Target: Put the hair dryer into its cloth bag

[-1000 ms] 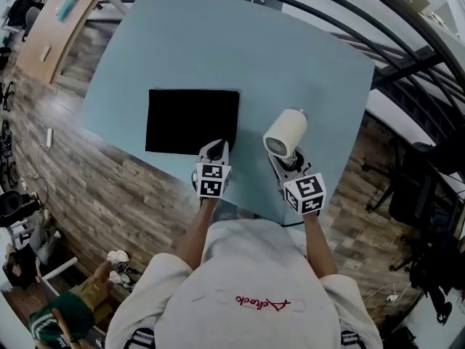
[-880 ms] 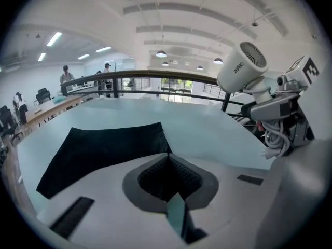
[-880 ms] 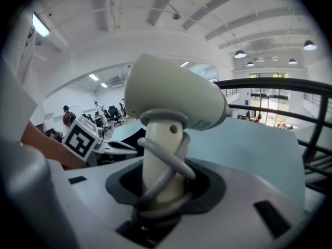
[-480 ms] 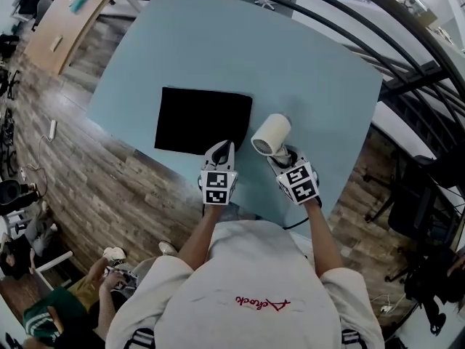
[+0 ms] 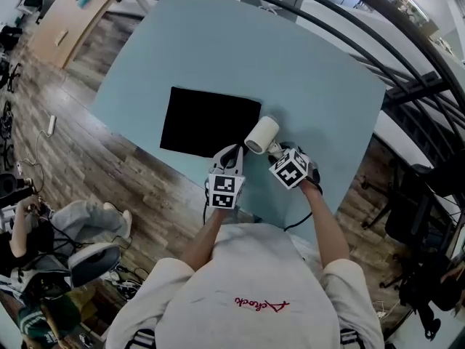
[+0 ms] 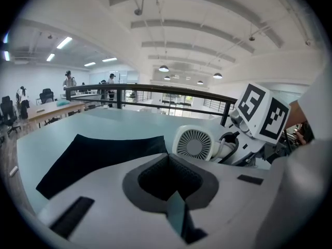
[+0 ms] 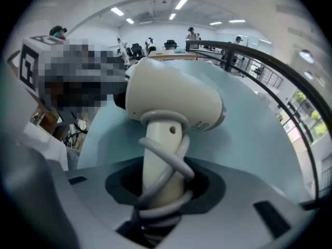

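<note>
The right gripper (image 5: 277, 151) grasps the hair dryer (image 5: 260, 135) by its cord-wrapped handle. The barrel juts just beyond the jaws, beside the black cloth bag (image 5: 207, 121). The left gripper (image 5: 231, 153), jaws clenched, sits at the bag's near corner, likely to raise its mouth; whether cloth is pinched is unclear. Bare table (image 5: 305, 71) lies beyond both jaws.

The right claw (image 5: 277, 152) has sunk and tipped over, carrying the hair dryer (image 5: 261, 134) from well to the right of the left claw (image 5: 232, 151) to just beside it; its barrel, earlier upright above the right claw, now slants toward the cloth bag (image 5: 207, 121)
</note>
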Available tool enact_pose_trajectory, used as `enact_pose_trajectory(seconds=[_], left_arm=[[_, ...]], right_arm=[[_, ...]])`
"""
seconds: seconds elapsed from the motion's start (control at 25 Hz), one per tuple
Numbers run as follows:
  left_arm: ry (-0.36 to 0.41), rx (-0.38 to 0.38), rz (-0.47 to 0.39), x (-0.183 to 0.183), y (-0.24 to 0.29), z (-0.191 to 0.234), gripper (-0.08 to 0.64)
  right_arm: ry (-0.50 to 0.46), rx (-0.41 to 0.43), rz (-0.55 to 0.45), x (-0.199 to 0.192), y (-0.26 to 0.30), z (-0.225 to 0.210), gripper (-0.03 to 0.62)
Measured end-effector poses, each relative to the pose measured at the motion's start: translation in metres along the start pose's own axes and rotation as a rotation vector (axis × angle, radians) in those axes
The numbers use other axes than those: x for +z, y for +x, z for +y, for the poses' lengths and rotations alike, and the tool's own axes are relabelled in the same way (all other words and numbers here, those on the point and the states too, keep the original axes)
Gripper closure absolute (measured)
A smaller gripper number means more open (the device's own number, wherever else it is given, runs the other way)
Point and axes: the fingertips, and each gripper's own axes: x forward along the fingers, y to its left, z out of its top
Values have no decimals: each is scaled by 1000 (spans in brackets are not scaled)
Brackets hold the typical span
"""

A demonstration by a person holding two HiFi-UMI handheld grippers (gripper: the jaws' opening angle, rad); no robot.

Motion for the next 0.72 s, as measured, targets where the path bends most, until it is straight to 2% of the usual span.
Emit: enact_pose_trajectory(seconds=[0.16, 0.4, 0.6, 0.72], left_arm=[[-2, -14, -8, 2, -1, -1, 548], [2, -32, -9, 1, -1, -4, 548], [13, -52, -14, 0, -1, -7, 548], [8, -63, -14, -2, -1, -11, 548]], right_arm=[[-88, 5, 83, 0, 10, 1, 416], [-136, 43, 175, -4, 21, 6, 416], [-261, 10, 246, -10, 26, 5, 416], [-264, 18, 252, -7, 29, 7, 416]])
